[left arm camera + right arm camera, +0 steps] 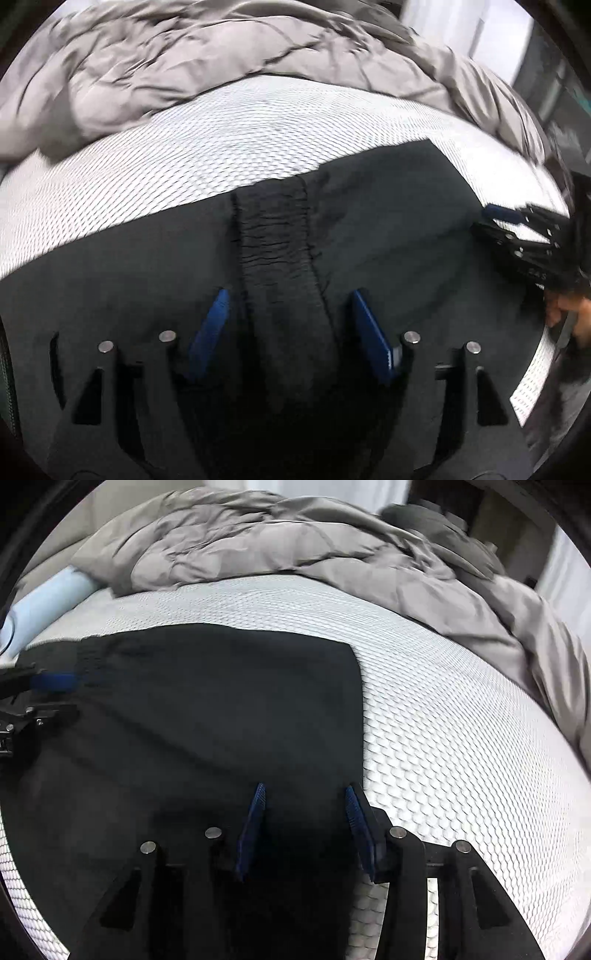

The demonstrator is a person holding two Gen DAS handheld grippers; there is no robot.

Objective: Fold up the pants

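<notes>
A: What's closest in the left view?

B: The left gripper (286,306), its blue pads apart, one on each side of the ribbed waistband (275,236) of the black pants (388,229). The pads look clear of the cloth, so it's released, holding nothing

A: And the right one?

B: The right gripper (304,794) sits over the right edge of the pants (221,709), jaws parted with dark cloth between them. The blue pads don't seem to press on it, so I'd call it loose too, though the cloth there is very dark

A: Where do the pants lie?

B: Spread flat on the white dimpled mattress (443,709), with the waistband running away from the left gripper toward the far edge of the cloth

A: Anything beyond?

B: A crumpled grey duvet (277,542) bunched along the far side of the bed, and a pale blue pillow (48,598) at the far left of the right view
</notes>
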